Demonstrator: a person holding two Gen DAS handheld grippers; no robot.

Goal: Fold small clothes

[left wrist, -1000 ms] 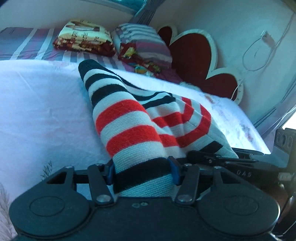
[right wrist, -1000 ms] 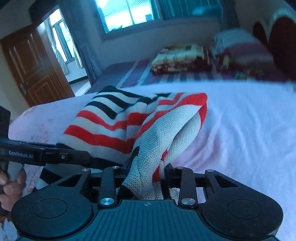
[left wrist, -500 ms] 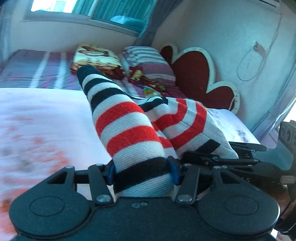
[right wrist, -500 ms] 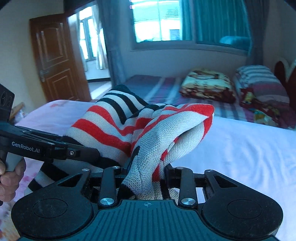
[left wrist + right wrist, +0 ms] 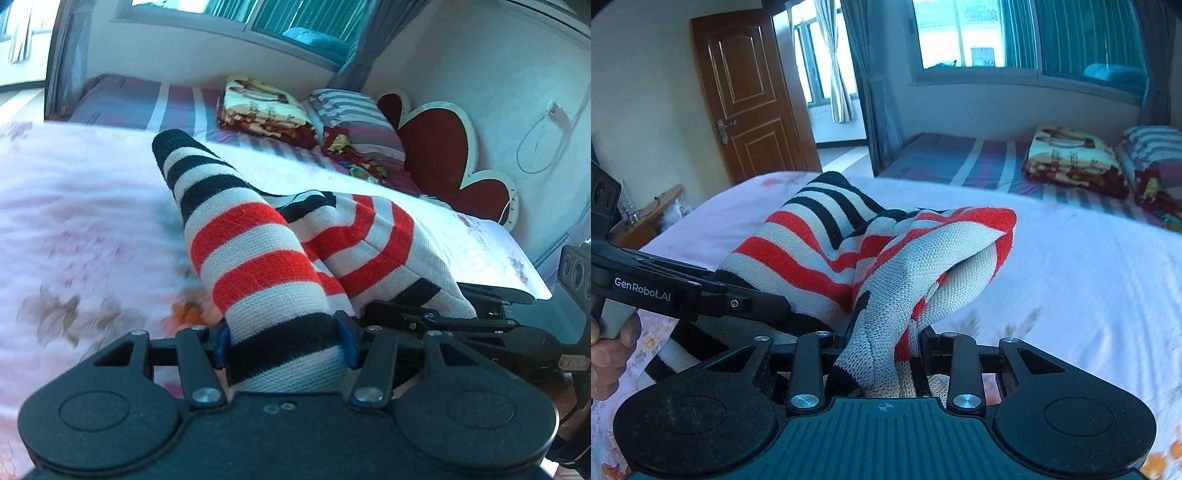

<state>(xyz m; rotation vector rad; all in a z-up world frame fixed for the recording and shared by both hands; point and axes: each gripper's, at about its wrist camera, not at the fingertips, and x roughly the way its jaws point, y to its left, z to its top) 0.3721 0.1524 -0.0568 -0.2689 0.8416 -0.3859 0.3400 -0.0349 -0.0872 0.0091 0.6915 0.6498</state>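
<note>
Floral bed (image 5: 1089, 280), door (image 5: 746, 96) beyond. Left gripper (image 5: 284, 341) and right gripper (image 5: 886, 343) side by side above bed, both clamped on sweater (image 5: 258, 258).

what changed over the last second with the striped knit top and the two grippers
Both grippers swung sideways across the bed, carrying the red, white and black striped knit garment; the door and window came into the right wrist view. Nothing was let go: the left gripper and right gripper stay clamped on bunched fabric.
</note>
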